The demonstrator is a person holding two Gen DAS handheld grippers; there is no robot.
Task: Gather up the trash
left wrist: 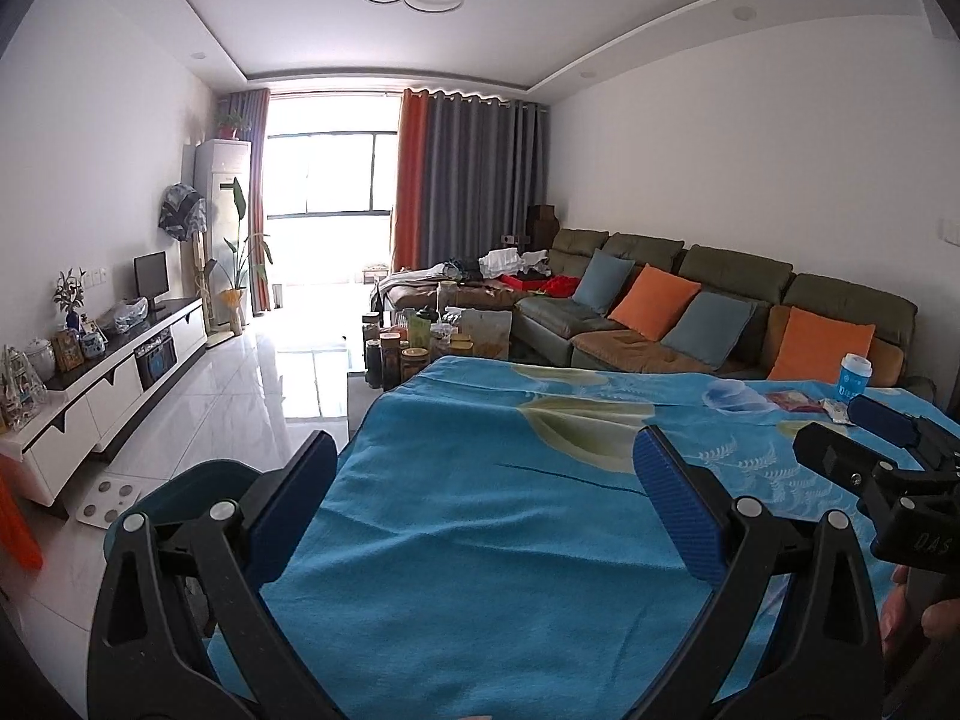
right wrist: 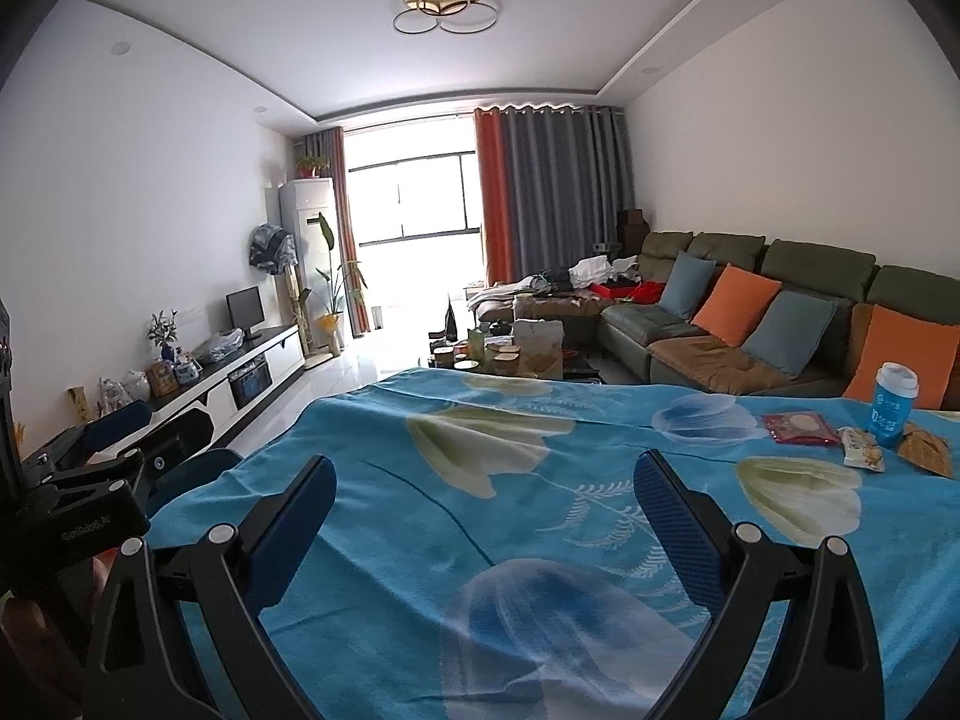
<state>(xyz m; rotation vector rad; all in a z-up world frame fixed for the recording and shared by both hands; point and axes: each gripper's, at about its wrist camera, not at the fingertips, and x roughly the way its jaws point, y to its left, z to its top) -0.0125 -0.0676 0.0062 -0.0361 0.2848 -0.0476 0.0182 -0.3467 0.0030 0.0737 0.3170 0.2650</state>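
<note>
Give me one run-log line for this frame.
phase: pre-grasp | left claw: open, empty | right claw: open, empty | trash: blue paper cup, red flat wrapper on blue floral blanket, far right

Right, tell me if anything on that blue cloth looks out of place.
Litter clusters at the far right of the blue floral cloth: a red flat packet, a white snack wrapper, a crumpled tan wrapper, beside an upright blue-and-white cup. Nothing spilled.

White walls, glossy tiled floor (left wrist: pixel 240 396), olive sofa (right wrist: pixel 750 312) (orange cushions), bright window (left wrist: pixel 327 180)
</note>
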